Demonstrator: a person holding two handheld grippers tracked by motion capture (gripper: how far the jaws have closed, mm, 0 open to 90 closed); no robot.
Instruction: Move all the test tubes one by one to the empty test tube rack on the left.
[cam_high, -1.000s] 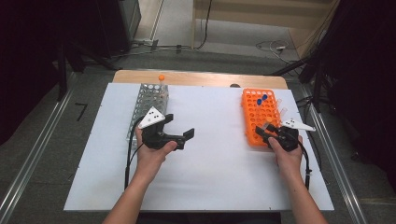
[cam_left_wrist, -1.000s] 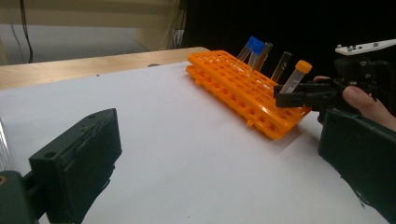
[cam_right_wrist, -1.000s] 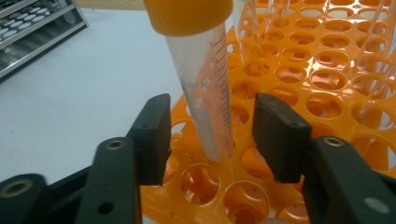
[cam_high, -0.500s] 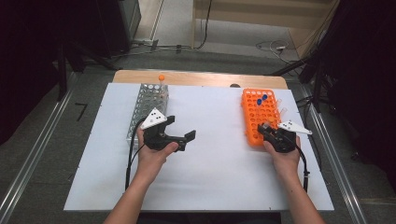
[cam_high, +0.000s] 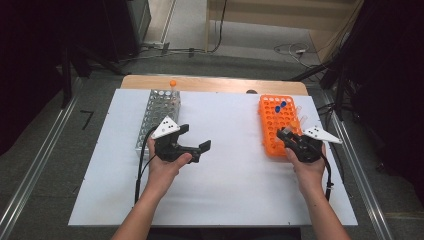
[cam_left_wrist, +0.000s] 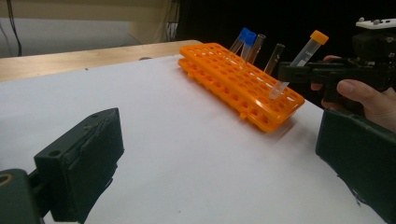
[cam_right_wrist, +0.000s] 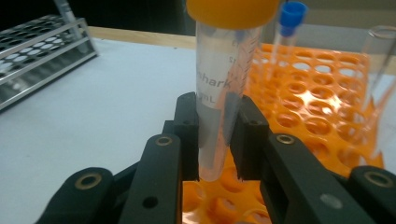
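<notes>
Since a second ago, our right tongs (cam_right_wrist: 215, 135) have closed on the orange-capped tube (cam_right_wrist: 219, 88). They now clamp its clear body and hold it tilted, its tip just above the near holes of the orange rack (cam_high: 278, 125) at the desk's (cam_high: 230, 175) right. Our left tongs (cam_high: 192, 142) have kept their place left of centre, jaws apart with nothing between them. The grey metal rack (cam_high: 157, 115) lies far left. Behind the held tube, two blue-capped tubes (cam_left_wrist: 245, 39) and two bare glass tubes (cam_left_wrist: 275, 56) stand close in the orange rack's far holes. A small orange ball (cam_high: 172, 83) sits on the desk's far edge.
</notes>
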